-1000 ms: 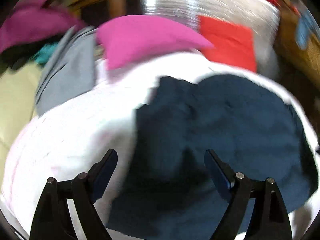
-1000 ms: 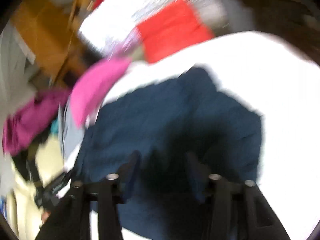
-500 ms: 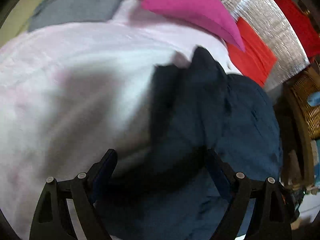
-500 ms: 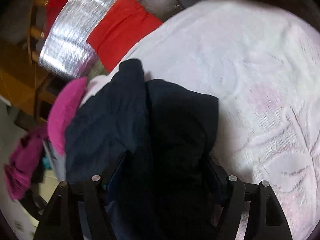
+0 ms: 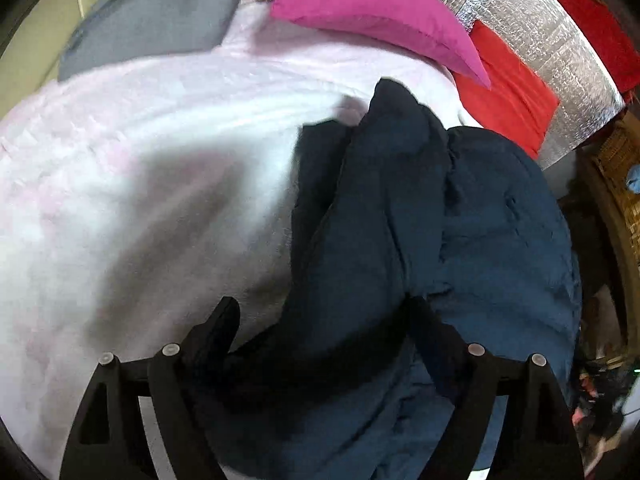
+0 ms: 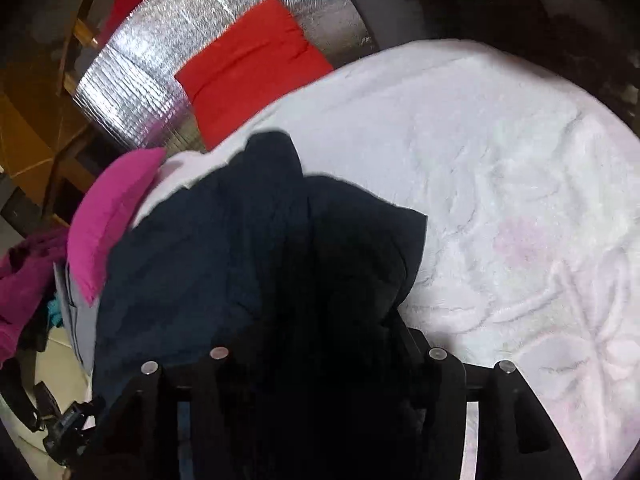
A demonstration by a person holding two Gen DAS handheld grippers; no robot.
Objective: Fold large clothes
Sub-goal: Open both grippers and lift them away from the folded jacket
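The dark navy garment (image 5: 384, 216) lies bunched on the pale pink fleece blanket (image 5: 132, 184), one thick ridge of it rising toward the far side; a magenta pillow (image 5: 360, 4) and a red cushion (image 5: 508, 96) sit beyond it against the silver foil panel (image 5: 540, 20), and a grey cloth (image 5: 160, 12) hangs off the far left edge.

My left gripper (image 5: 320, 320) stands wide, a dark fold heaped between its jaws; I cannot see either pad pressing the cloth, so I count it as not yet gripping. My right gripper (image 6: 320, 344) is about half spread and its jaws are opening at this moment; navy fabric (image 6: 256, 248) fills the gap and hides the fingertips, so I cannot tell whether anything is truly pinched there.

The risks, as I judge them: the cloth is stacked in several layers, so closing here may catch a whole wad rather than one edge, and the fold comes out lumpy; if the right lets go while the left has no hold, the ridge slumps and the edges are lost in the heap; a low bite may also snag the fleece beneath and drag it along; dark on dark, I may misjudge where a hem really lies.
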